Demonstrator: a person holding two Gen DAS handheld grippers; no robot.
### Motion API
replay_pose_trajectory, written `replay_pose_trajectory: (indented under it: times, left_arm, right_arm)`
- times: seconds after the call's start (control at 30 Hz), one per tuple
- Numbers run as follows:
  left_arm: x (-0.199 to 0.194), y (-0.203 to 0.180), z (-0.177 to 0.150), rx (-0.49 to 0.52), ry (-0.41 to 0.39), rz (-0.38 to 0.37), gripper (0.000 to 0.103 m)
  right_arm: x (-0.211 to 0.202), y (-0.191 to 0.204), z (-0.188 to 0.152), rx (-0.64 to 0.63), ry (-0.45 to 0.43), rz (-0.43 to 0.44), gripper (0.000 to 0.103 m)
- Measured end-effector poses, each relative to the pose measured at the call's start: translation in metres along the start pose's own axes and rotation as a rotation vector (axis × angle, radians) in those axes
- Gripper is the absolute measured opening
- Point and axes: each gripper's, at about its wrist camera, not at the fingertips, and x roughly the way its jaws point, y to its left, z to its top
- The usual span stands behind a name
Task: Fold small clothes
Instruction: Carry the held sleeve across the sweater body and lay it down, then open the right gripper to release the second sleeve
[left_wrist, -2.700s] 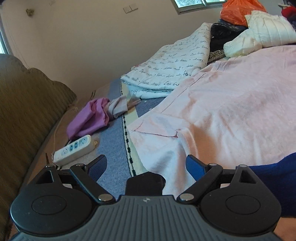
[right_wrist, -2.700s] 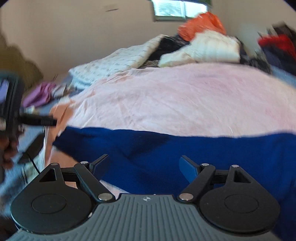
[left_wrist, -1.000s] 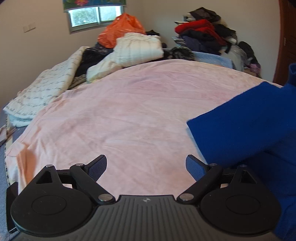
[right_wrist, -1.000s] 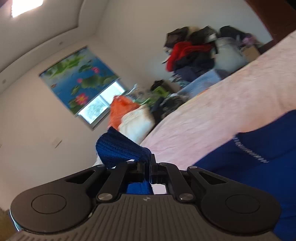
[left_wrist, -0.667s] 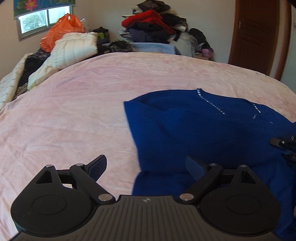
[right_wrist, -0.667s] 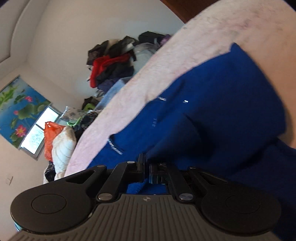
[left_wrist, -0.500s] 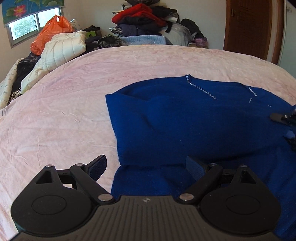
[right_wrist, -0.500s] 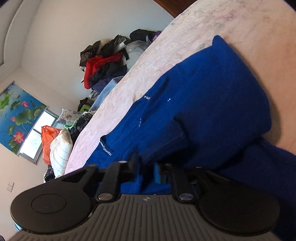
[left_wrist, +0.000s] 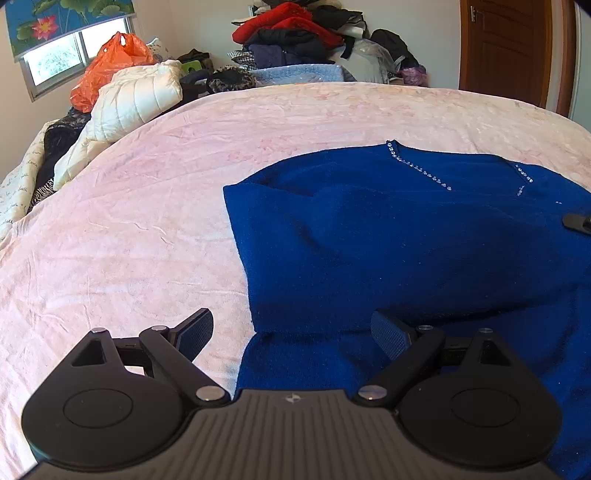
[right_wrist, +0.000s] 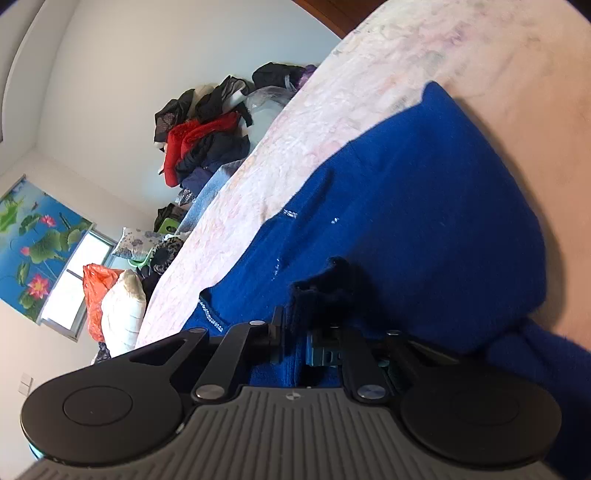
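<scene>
A dark blue sweater (left_wrist: 388, 236) with a beaded neckline lies on the pink bedspread (left_wrist: 147, 206), one part folded over the body. My left gripper (left_wrist: 291, 332) is open and empty, just above the sweater's near left edge. My right gripper (right_wrist: 295, 343) lies tilted, low on the sweater (right_wrist: 424, 221). Its jaws stand a little apart with a bunched fold of blue fabric between them. The right gripper's tip shows at the right edge of the left wrist view (left_wrist: 576, 222).
Piles of clothes (left_wrist: 295, 33) and a white padded jacket (left_wrist: 133, 99) with an orange bag (left_wrist: 110, 62) sit at the bed's far side. A brown door (left_wrist: 506, 48) is at the far right. A window (left_wrist: 74, 51) is on the left.
The right gripper swung the sweater part over onto the body, lowered it, and its jaws have parted slightly. The left gripper turned right to face the sweater and stayed open.
</scene>
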Motion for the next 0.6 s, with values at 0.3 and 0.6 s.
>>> replay_pose_trajectory:
  times: [0.3, 0.6]
  left_arm:
    - [0.002, -0.004, 0.015, 0.018, -0.009, 0.038, 0.093]
    - [0.008, -0.003, 0.025, -0.001, -0.014, 0.031, 0.093]
  right_arm:
    - [0.011, 0.074, 0.038, -0.216, 0.029, 0.047, 0.012]
    - [-0.049, 0.043, 0.091, -0.211, -0.214, -0.031, 0.009]
